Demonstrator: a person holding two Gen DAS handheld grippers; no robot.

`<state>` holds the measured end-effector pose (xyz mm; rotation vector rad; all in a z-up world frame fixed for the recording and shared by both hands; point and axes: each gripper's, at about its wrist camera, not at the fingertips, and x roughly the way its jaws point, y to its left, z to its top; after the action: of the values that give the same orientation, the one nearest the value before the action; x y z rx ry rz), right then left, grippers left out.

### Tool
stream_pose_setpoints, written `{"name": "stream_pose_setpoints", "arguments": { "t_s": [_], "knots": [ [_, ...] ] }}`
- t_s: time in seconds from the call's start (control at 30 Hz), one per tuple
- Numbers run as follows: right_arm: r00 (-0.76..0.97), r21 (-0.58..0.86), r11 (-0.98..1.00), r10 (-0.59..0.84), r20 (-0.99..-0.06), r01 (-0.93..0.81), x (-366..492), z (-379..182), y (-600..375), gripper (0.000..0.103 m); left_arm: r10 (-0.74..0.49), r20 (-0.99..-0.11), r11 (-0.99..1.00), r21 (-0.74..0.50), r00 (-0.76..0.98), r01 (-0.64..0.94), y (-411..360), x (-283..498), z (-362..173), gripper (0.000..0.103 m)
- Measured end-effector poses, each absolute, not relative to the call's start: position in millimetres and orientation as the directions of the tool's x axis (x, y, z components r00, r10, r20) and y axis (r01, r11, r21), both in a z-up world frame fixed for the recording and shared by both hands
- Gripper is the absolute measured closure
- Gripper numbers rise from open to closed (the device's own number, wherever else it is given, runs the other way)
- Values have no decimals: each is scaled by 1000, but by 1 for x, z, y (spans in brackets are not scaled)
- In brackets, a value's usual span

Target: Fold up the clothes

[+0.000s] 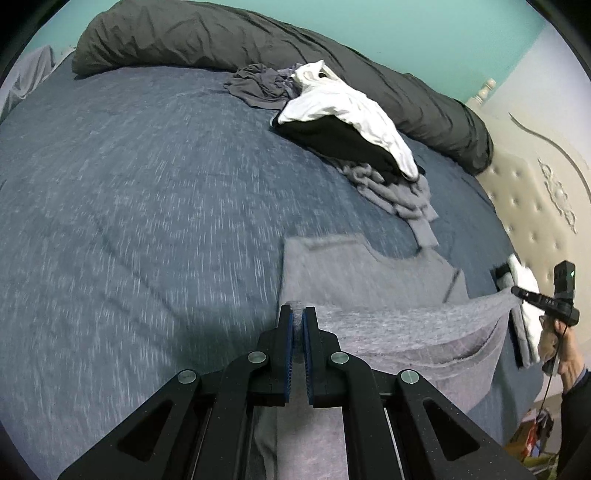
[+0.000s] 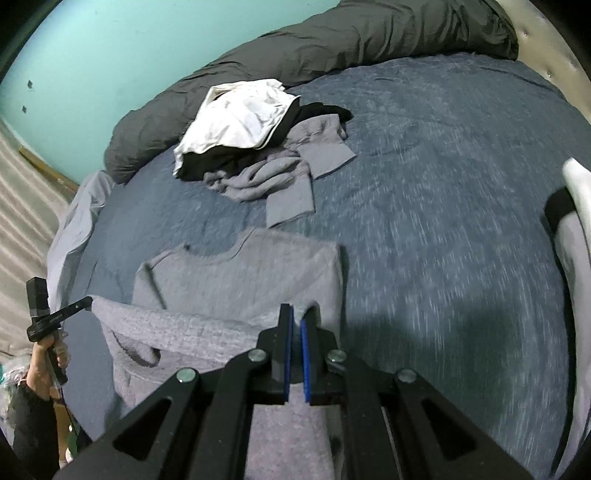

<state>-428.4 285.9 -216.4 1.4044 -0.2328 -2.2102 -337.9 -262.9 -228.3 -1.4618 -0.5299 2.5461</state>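
A grey knit sweater [image 1: 369,288] lies partly on the blue bedspread, its near edge lifted and stretched between both grippers. My left gripper [image 1: 297,314] is shut on one corner of that edge. My right gripper [image 2: 296,317] is shut on the other corner; it also shows in the left wrist view [image 1: 517,291] at the far right, held by a hand. The sweater shows in the right wrist view [image 2: 240,273], with the left gripper [image 2: 86,302] at its left end.
A heap of unfolded clothes [image 1: 343,122], white, black and grey, lies farther back on the bed [image 1: 129,221]. A dark rolled duvet [image 1: 221,33] runs along the wall. Folded clothes [image 1: 524,317] are stacked by the padded headboard [image 1: 535,192].
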Motion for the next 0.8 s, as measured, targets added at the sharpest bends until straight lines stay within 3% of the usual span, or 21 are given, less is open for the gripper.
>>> {"name": "stream_pose_setpoints", "arguments": {
  "t_s": [0.37, 0.43, 0.53, 0.6, 0.63, 0.67, 0.8],
  "knots": [
    [-395, 398, -878, -476, -786, 266, -475, -262, 273, 99, 268, -833, -931, -353, -484, 91, -264, -387, -295, 94],
    [-413, 408, -877, -480, -774, 255, -477, -267, 274, 97, 275, -821, -922, -373, -500, 106, -267, -385, -301, 86],
    [-442, 422, -875, -485, -755, 239, -479, -275, 275, 96, 280, -783, -904, -410, -555, 122, -277, -375, -293, 66],
    [-464, 427, -874, -485, -741, 232, -479, -276, 277, 88, 269, -765, -904, -410, -585, 121, -282, -367, -284, 63],
    [-480, 422, -876, -481, -734, 234, -475, -271, 280, 68, 261, -761, -911, -398, -594, 109, -281, -361, -278, 63],
    [-496, 416, -878, -477, -726, 236, -472, -265, 284, 58, 254, -756, -917, -386, -603, 98, -281, -356, -272, 63],
    [-558, 395, -886, -460, -690, 242, -459, -243, 297, 58, 264, -741, -941, -339, -618, 5, -260, -328, -256, 63]
  ]
}}
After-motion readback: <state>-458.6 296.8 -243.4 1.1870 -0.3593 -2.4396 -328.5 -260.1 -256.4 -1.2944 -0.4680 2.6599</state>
